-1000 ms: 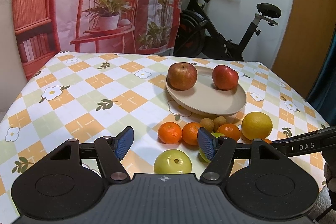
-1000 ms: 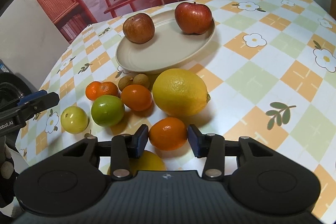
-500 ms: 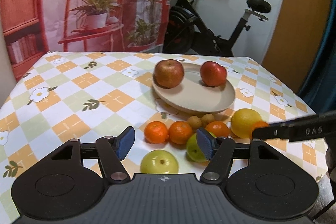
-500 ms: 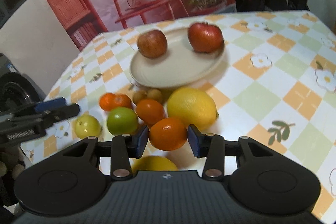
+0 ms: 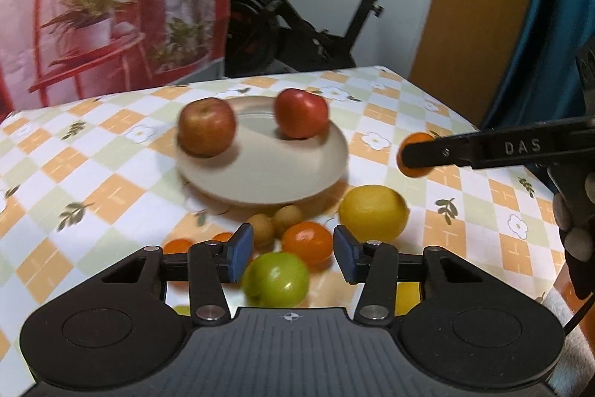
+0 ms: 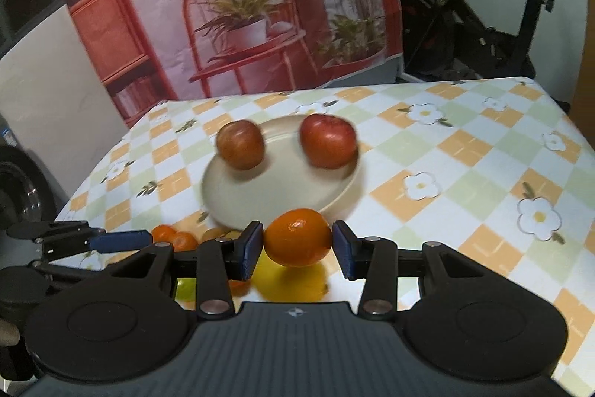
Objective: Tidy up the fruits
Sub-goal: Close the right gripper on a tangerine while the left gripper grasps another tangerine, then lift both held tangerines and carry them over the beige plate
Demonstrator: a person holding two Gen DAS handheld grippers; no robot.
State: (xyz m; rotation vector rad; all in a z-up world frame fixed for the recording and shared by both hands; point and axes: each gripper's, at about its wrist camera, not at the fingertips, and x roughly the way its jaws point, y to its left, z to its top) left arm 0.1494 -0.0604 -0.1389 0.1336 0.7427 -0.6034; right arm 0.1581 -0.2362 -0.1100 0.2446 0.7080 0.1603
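Observation:
In the right wrist view my right gripper (image 6: 297, 250) is shut on an orange mandarin (image 6: 297, 237), held above the table in front of the beige plate (image 6: 260, 203). The plate carries two red apples (image 6: 241, 144) (image 6: 328, 140). In the left wrist view my left gripper (image 5: 293, 257) hangs over a green apple (image 5: 277, 279). Its jaws are closing with the apple between them, and the right pad stands off it. Beyond the apple lie another mandarin (image 5: 306, 242), a lemon (image 5: 373, 213) and two small brown fruits (image 5: 275, 222). The right gripper (image 5: 420, 155) with its mandarin shows at the right.
More mandarins (image 5: 178, 244) lie left of the green apple. The table's right edge (image 5: 465, 125) runs close by the plate. A gloved hand (image 5: 572, 229) holds the right gripper. An exercise bike (image 5: 297, 21) and a printed backdrop (image 6: 241, 6) stand behind the table.
The right gripper has lifted the mandarin off the table toward the plate. The left gripper has shifted right, from the yellow-green apple to the green apple, and its jaws have narrowed.

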